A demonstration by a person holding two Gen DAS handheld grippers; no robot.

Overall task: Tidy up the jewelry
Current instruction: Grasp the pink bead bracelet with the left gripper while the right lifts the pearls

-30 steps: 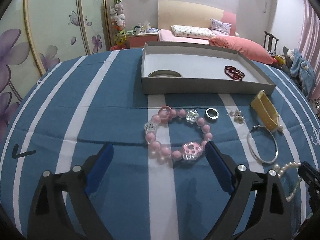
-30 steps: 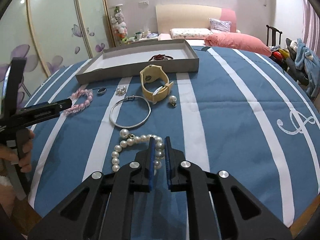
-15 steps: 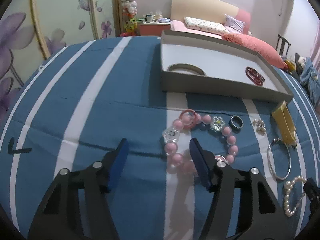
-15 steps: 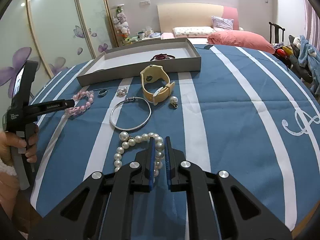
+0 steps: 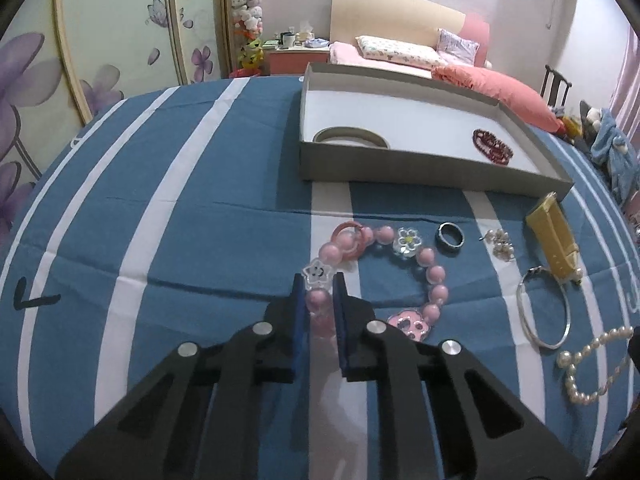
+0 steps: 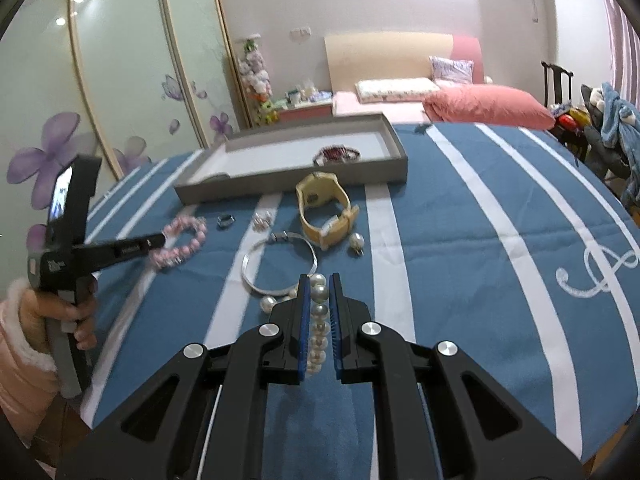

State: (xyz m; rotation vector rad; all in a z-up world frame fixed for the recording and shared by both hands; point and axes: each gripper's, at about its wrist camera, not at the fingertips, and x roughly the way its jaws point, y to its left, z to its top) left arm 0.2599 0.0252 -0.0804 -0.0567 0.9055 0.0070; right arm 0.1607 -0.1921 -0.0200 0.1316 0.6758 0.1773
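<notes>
Two grippers have just closed: left gripper [image 5: 318, 300] clamps the pink bead bracelet [image 5: 400, 272], right gripper [image 6: 319, 312] the pearl strand [image 6: 318, 320]. Both seem ready for the tray [image 5: 400, 162].

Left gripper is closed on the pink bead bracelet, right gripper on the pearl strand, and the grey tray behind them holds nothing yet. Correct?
Not quite: the grey tray is not bare. The left wrist view shows a dark red bead bracelet and a grey bangle inside. The rest holds: the left gripper is closed on the pink bead bracelet, the right gripper on the pearl strand.
</notes>
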